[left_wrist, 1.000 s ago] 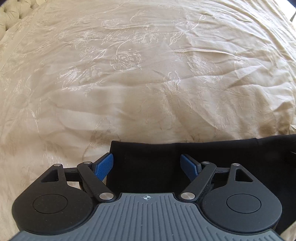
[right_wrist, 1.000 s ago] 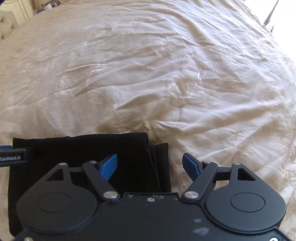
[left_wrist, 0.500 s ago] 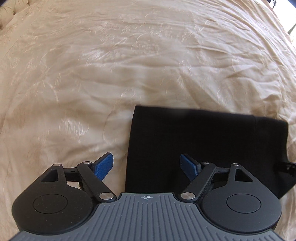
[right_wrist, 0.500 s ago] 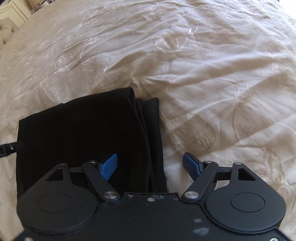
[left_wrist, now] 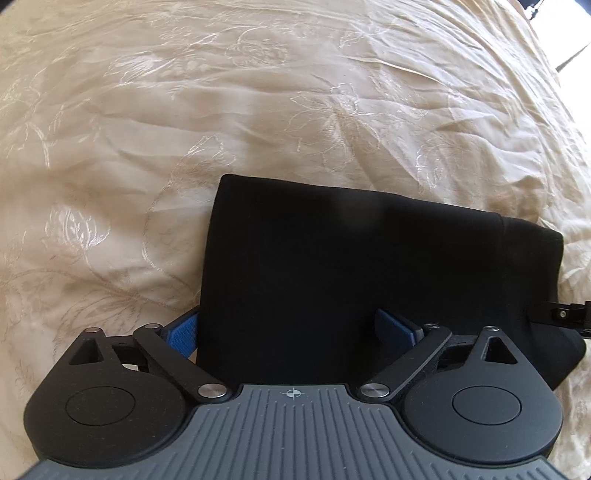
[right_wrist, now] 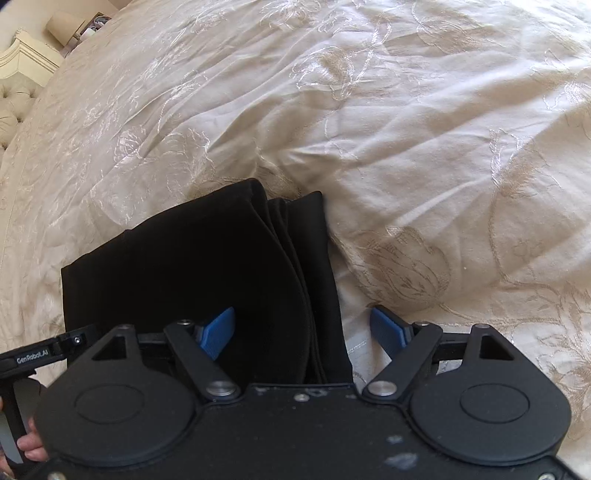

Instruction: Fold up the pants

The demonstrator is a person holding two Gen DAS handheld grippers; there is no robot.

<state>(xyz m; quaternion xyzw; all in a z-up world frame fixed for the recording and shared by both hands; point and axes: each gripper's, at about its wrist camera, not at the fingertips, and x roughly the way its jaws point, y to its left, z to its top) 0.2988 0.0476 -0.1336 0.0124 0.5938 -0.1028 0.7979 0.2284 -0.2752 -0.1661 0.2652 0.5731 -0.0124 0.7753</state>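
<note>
Pants [left_wrist: 351,280] near edge: we lose it behind both gripper bodies.
Lamp [right_wrist: 68,26]: too small for us to read.
Bed [left_wrist: 184,110]: cut off on all sides.

Your left wrist camera looks forward and down from close above the folded black fabric pants [left_wrist: 332,280], over their left edge; your right one sits over their right edge [right_wrist: 207,280]. Both share the pants and the cream embroidered bedspread [left_wrist: 258,110] — far beyond.

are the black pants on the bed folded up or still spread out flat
Folded. The black pants form a compact rectangle on the bedspread, with several stacked layer edges visible along one side.
</note>
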